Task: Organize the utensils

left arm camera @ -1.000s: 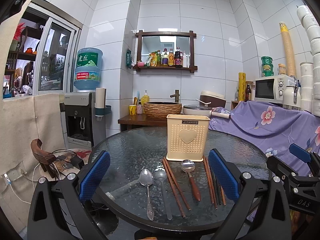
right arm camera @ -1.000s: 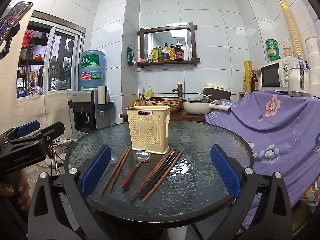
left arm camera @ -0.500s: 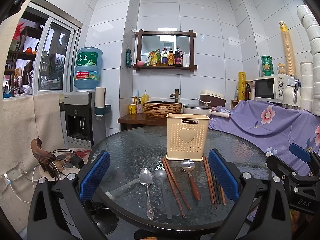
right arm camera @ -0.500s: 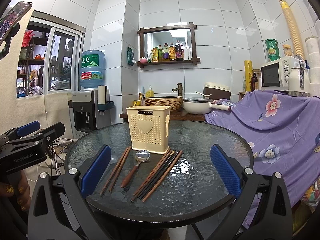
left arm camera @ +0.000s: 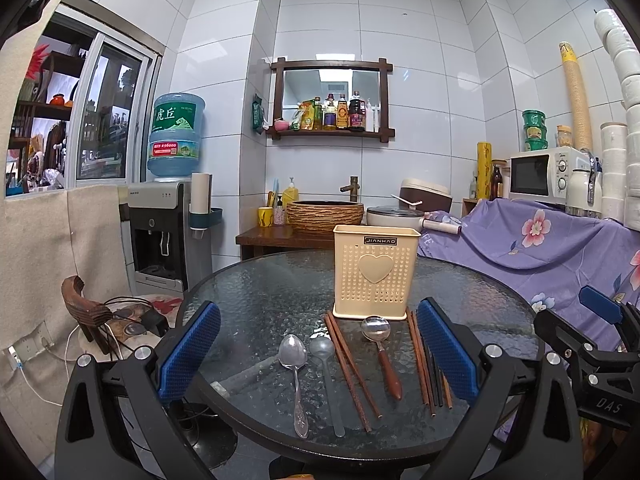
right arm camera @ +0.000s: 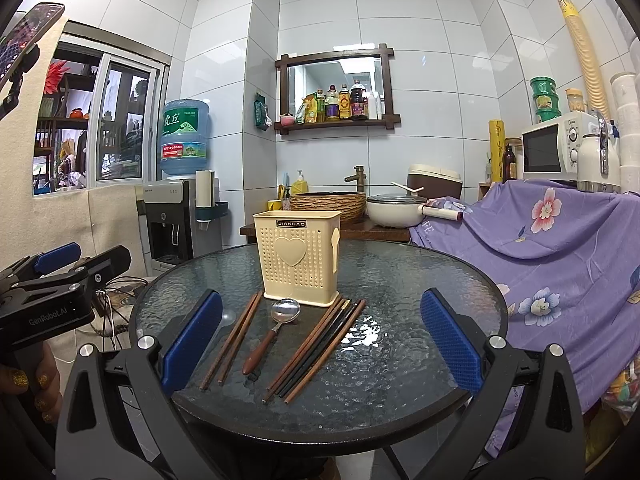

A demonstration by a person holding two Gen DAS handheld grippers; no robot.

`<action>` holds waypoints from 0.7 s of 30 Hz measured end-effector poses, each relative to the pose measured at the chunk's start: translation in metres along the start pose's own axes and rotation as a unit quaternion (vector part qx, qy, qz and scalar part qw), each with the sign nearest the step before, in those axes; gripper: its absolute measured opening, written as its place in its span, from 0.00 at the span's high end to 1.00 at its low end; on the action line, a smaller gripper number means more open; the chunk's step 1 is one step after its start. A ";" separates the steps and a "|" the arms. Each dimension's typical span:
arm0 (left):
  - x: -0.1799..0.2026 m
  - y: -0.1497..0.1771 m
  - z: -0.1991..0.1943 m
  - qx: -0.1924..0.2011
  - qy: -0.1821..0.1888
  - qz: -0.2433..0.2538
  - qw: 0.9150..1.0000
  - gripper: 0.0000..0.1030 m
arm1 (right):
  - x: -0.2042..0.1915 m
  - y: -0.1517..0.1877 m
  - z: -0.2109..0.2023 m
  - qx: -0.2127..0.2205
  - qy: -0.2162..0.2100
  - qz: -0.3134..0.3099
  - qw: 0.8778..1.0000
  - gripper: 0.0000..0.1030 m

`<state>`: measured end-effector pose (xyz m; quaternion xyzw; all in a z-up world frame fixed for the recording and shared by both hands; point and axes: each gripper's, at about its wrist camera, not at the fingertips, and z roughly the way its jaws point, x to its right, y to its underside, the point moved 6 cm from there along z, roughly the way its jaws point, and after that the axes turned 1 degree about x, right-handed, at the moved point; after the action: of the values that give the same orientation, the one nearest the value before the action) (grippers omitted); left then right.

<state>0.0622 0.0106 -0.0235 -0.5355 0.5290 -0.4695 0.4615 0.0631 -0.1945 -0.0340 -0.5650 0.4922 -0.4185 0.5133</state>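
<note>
A cream perforated utensil holder (left arm camera: 376, 272) (right arm camera: 297, 258) stands upright on the round glass table (left arm camera: 256, 292) (right arm camera: 420, 280). In front of it lie a metal spoon (left arm camera: 295, 376), a clear plastic spoon (left arm camera: 326, 368), a brown chopstick pair (left arm camera: 350, 368) (right arm camera: 232, 344), a wooden-handled spoon (left arm camera: 382, 348) (right arm camera: 272, 330), and several brown and black chopsticks (left arm camera: 430, 364) (right arm camera: 316, 350). My left gripper (left arm camera: 318, 350) is open and empty, hovering at the table's near edge. My right gripper (right arm camera: 320, 344) is open and empty at the near edge too.
A purple floral cloth (left arm camera: 552, 248) (right arm camera: 560, 248) covers furniture on the right. A water dispenser (left arm camera: 168, 224) stands at the left, and a wooden chair (left arm camera: 86, 312) beside the table. A counter with basin (left arm camera: 325, 216) and pot (right arm camera: 394, 210) lies behind.
</note>
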 end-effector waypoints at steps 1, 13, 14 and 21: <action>0.000 0.000 0.000 0.000 0.001 -0.001 1.000 0.06 | -0.001 0.000 0.000 0.000 0.000 0.000 1.000 0.05; 0.002 0.015 0.002 -0.005 -0.001 -0.001 1.000 0.06 | -0.002 0.011 0.003 -0.004 0.001 -0.001 1.000 0.05; 0.001 0.017 0.003 -0.008 -0.002 0.000 1.000 0.06 | -0.002 0.012 0.004 -0.005 0.001 -0.002 1.000 0.05; -0.011 0.030 0.025 -0.066 -0.011 0.017 0.998 0.06 | 0.013 0.024 0.027 -0.058 0.006 0.021 0.998 0.05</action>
<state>0.0831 0.0212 -0.0563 -0.5610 0.5626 -0.4199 0.4387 0.0891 -0.2025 -0.0617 -0.5809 0.5302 -0.3819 0.4854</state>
